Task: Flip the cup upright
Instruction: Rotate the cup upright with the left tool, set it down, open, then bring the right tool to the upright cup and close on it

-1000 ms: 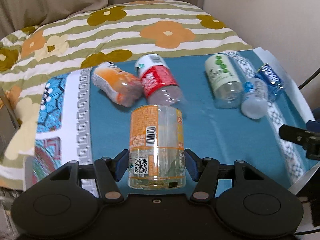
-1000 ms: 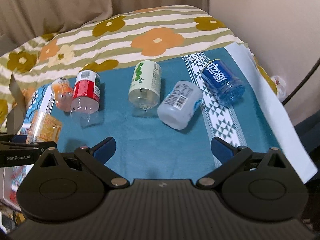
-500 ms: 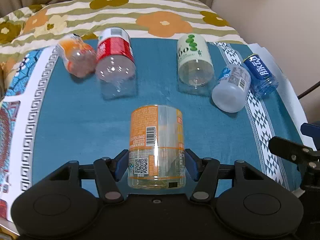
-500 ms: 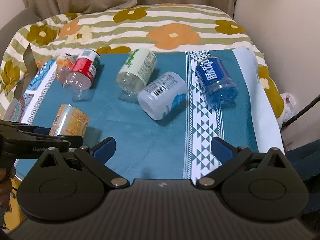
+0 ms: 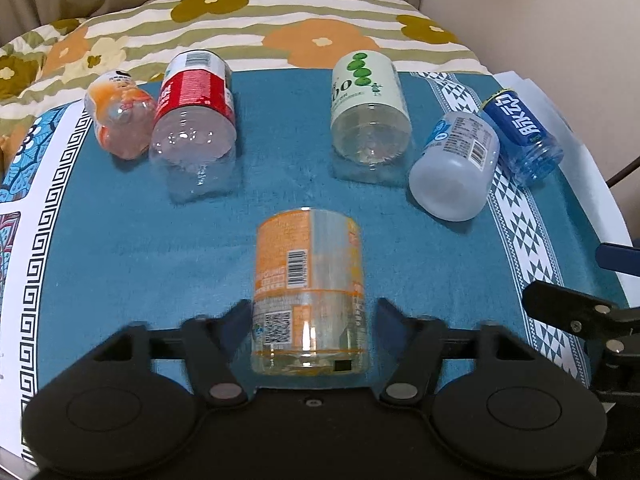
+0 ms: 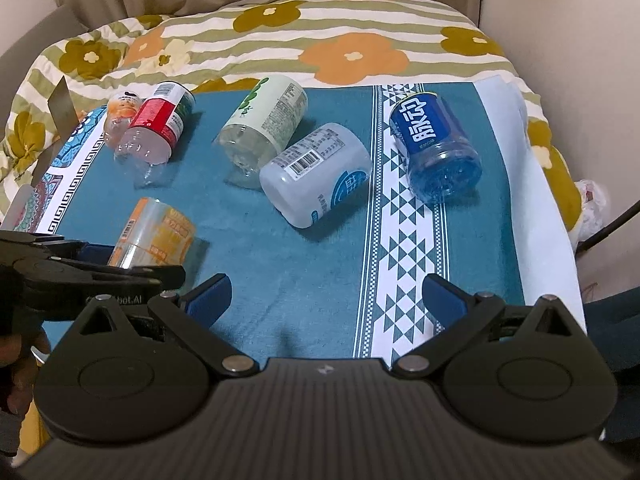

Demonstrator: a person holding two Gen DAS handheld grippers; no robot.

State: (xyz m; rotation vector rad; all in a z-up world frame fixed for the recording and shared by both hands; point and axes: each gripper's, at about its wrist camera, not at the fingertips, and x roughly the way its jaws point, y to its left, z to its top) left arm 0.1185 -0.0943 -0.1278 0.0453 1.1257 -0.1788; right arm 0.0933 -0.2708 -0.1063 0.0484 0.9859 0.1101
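Observation:
A clear cup with an orange label (image 5: 309, 292) lies on its side on the teal cloth (image 5: 120, 240), between the fingers of my left gripper (image 5: 310, 320). The jaws stand slightly apart from its sides, with small gaps, so the gripper is open around it. The cup also shows in the right wrist view (image 6: 154, 236), resting on the cloth beside the left gripper (image 6: 92, 268). My right gripper (image 6: 326, 300) is wide open and empty above the cloth's front edge.
Several other cups lie on their sides further back: orange (image 5: 120, 120), red-labelled (image 5: 196, 108), white with green dots (image 5: 370, 108), frosted white (image 5: 456, 168), blue (image 5: 520, 132). A flowered quilt (image 5: 280, 20) lies behind; a wall stands at the right.
The left gripper has swung right and lowered the orange-labelled cup onto the cloth. Its jaws have opened slightly off the cup. The right gripper has risen and drawn back a little.

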